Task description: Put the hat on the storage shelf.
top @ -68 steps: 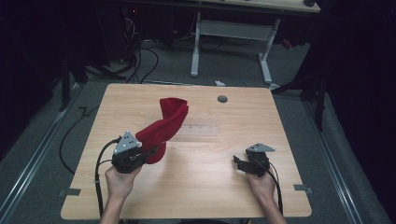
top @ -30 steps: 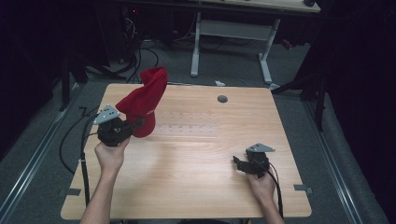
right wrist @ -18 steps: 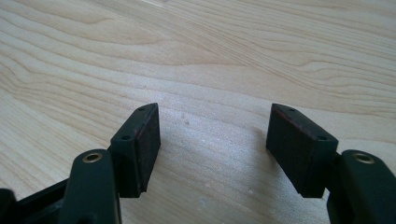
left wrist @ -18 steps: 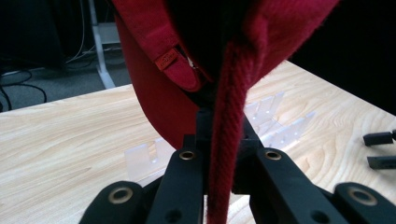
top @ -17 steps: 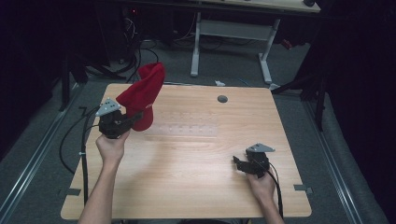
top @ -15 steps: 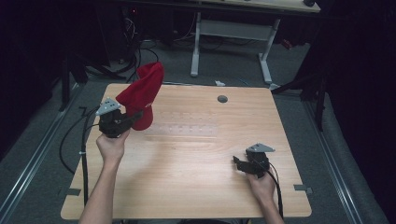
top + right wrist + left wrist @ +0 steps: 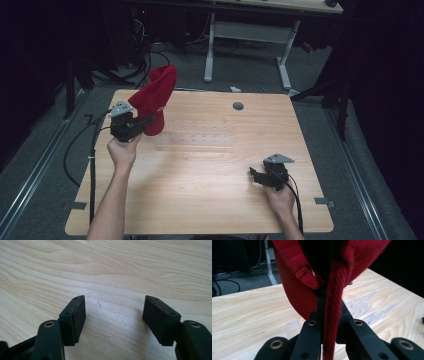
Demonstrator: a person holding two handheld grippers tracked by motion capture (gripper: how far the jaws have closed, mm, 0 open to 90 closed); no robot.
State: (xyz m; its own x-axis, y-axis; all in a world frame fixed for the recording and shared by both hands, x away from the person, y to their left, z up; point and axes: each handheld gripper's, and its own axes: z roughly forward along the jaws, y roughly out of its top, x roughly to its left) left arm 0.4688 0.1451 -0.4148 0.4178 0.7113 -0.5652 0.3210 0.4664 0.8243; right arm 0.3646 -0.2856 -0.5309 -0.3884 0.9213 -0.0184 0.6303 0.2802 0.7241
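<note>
high view has the left gripper lifted over the far-left corner of the table, with a red cap standing up from its jaws and clear of the wood. left gripper view settles the grip: the jaws are pinched tight on a thick seamed edge of the cap, and the rest of the fabric, with a small tag, hangs above them. just right of the cap, flat on the table, lies a clear plastic rack with faint rows of ridges; it carries nothing. the right gripper sits low, well apart from the cap, near the table's front-right side, and right gripper view shows its jaws spread wide over bare wood with nothing between them. as i judge it, picking up the cap is done and it is being carried; what is left is setting it down or passing it on, and the pictures do not tell where it is meant to end up.
</note>
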